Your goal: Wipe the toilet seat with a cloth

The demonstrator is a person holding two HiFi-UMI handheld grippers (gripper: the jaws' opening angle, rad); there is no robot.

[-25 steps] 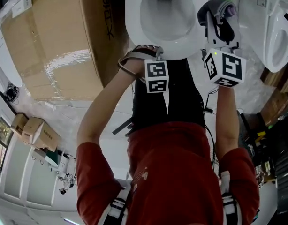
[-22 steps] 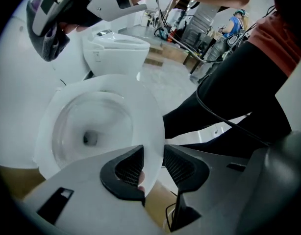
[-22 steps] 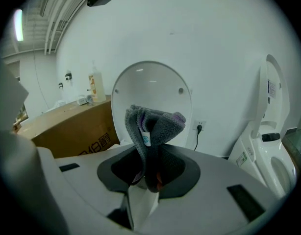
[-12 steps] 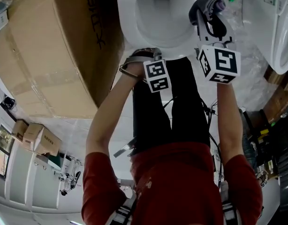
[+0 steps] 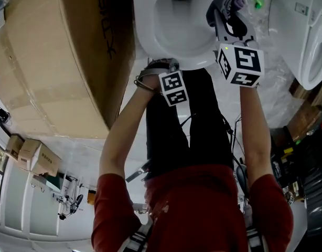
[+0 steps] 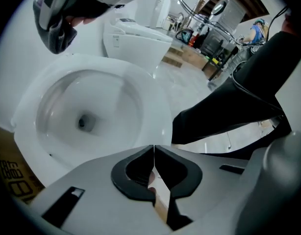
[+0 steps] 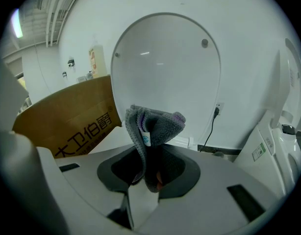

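Head view, looking steeply down: white toilet (image 5: 145, 30) at top centre of the frame, bowl open. A person stands before it in black trousers (image 5: 182, 130) and a red top (image 5: 197, 209)

Right gripper (image 7: 146, 158): jaws clamped on a grey cloth (image 7: 158, 124). The cloth is a folded wad with a purple edge and a small label, standing up out of the jaws. In the head view it sits at the upper right of the bowl, over the right side of the toilet seat (image 6: 150, 106). In the left gripper view it hangs at the upper left of the frame, just above the seat. Whether it touches the seat or clears it by a little, cannot tell from either view

Left gripper (image 6: 154, 150): jaws closing, tips all but met along a thin seam, nothing between them. It is held low at the near edge of the bowl, centre of the head view, apart from the cloth

Raised lid (image 7: 165, 77) fills the middle of the right gripper view, upright behind the cloth

Large cardboard box (image 5: 56, 56) at the upper left of the head view, just beside the toilet. Second white toilet (image 5: 302, 30) at the upper right edge, apart from the first. Small cartons (image 5: 32, 151) at the lower left edge
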